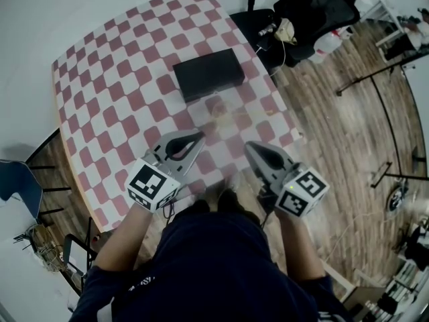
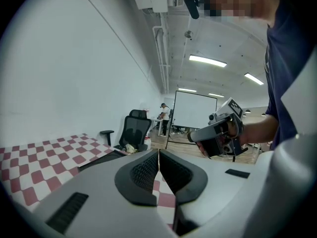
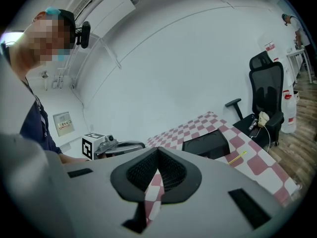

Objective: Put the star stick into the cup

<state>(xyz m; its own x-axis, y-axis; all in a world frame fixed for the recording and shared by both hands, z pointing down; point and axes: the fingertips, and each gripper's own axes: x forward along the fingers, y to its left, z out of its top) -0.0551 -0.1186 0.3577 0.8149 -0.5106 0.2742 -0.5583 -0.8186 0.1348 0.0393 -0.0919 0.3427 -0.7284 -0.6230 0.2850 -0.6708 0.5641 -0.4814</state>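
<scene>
The thin yellow star stick (image 3: pixel 237 157) lies flat on the red-and-white checked table (image 1: pixel 100 99), just right of a black box. In the head view it is only a pale yellowish blur (image 1: pixel 238 117). A small brownish thing (image 1: pixel 216 106) next to it may be the cup; it is too blurred to tell. My left gripper (image 1: pixel 200 137) hovers over the table's near part, shut and empty, its tips meeting (image 2: pixel 158 152). My right gripper (image 1: pixel 249 146) is held beside it, also shut on nothing (image 3: pixel 157 150). Both are short of the stick.
A flat black box (image 1: pixel 208 74) sits mid-table behind the stick. A black office chair (image 1: pixel 301 12) stands off the table's far right corner. Tripod stands (image 1: pixel 375 79) are on the wooden floor to the right. A wall runs along the table's left side.
</scene>
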